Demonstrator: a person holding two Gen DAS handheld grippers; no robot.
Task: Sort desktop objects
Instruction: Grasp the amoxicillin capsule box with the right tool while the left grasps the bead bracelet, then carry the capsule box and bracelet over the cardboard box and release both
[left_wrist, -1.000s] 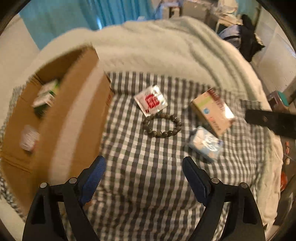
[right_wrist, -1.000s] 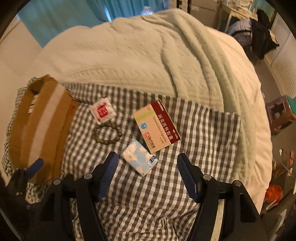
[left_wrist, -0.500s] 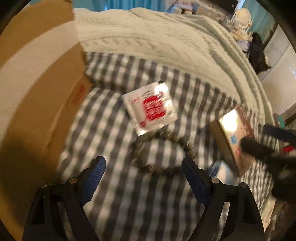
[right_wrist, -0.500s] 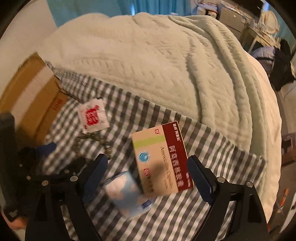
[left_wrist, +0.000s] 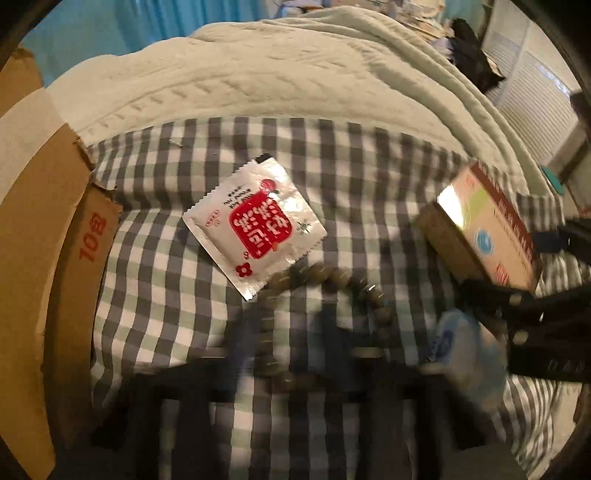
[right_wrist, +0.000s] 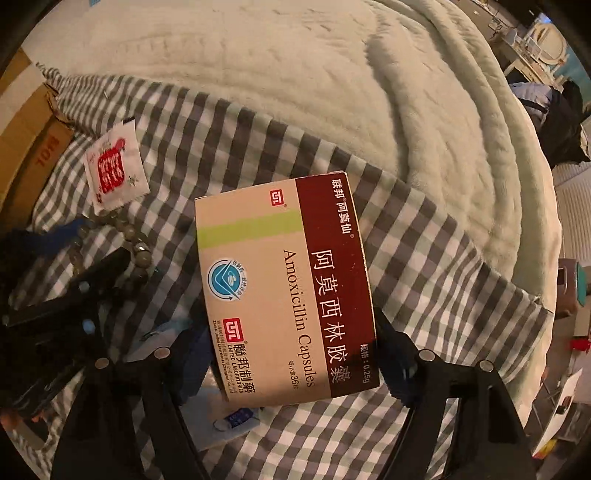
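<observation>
A beige and maroon Amoxicillin box (right_wrist: 284, 288) lies on the checked cloth (right_wrist: 424, 236), between the open fingers of my right gripper (right_wrist: 291, 354); I cannot tell if the pads touch it. The box also shows in the left wrist view (left_wrist: 487, 229). My left gripper (left_wrist: 306, 373) is blurred and low over a grey bead bracelet (left_wrist: 325, 280), fingers apart around it. The bracelet shows in the right wrist view (right_wrist: 136, 254). A silver sachet with a red label (left_wrist: 255, 225) lies just beyond the bracelet. A blue tissue pack (left_wrist: 465, 354) lies beside the box.
A cardboard box (left_wrist: 48, 229) stands at the left edge of the cloth. A pale knitted blanket (right_wrist: 332, 85) covers the bed behind. A dark garment (right_wrist: 565, 122) and furniture lie off the bed at the right.
Both grippers have moved down and forward. The left one now straddles the bracelet. The right one now has the Amoxicillin box between its fingers.
</observation>
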